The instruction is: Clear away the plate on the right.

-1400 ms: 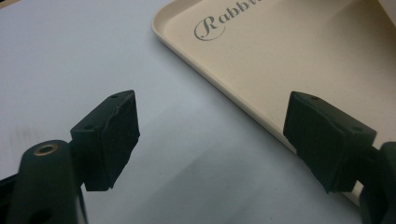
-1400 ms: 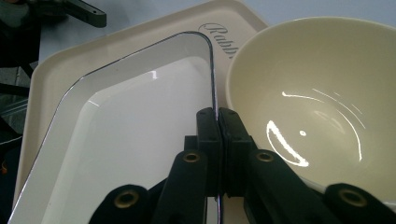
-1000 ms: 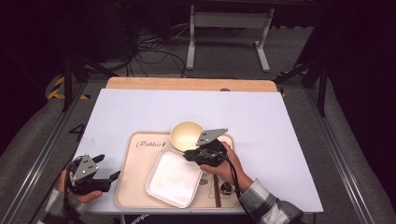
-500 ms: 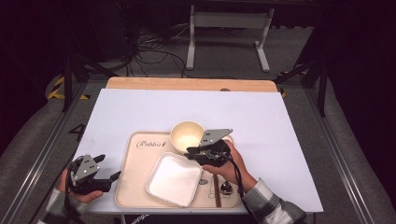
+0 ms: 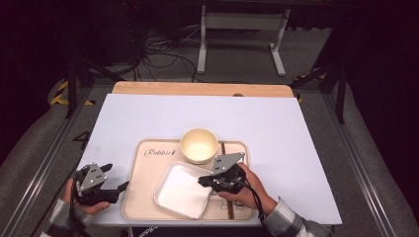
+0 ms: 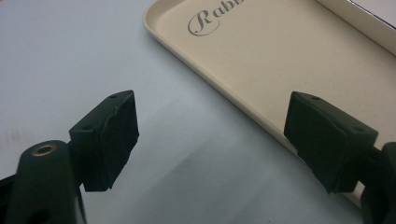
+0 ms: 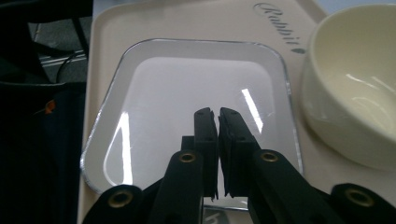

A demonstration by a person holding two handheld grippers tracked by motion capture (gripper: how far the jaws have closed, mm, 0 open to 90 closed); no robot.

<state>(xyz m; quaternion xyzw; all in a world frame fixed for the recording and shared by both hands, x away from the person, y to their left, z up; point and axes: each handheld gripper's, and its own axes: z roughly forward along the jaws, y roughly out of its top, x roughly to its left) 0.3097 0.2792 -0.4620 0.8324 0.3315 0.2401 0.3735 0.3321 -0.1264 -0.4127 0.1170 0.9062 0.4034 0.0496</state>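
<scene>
A beige tray (image 5: pixel 143 202) printed "Rabbit" lies near the table's front edge. On it stand a cream bowl (image 5: pixel 198 145) at the back and a white square plate (image 5: pixel 180 190) in front. My right gripper (image 5: pixel 203 181) hovers at the plate's right side; in the right gripper view its jaws (image 7: pixel 218 114) are over the plate (image 7: pixel 187 79) beside the bowl (image 7: pixel 355 93). They have just been closing and are shut with nothing between them. My left gripper (image 5: pixel 114 176) rests on the table at the tray's left edge, open; its jaws (image 6: pixel 210 135) straddle the tray's rim (image 6: pixel 280 56).
A white sheet (image 5: pixel 197 113) covers the table, with a wooden strip (image 5: pixel 197 89) along the back. A thin brown stick (image 5: pixel 224 148) lies along the tray's right part, behind the bowl and under my right hand. Dark floor, cables and a stand lie beyond.
My right gripper has drawn back from beside the bowl toward the front, over the plate's right side. Plate, bowl and left gripper have kept their places.
</scene>
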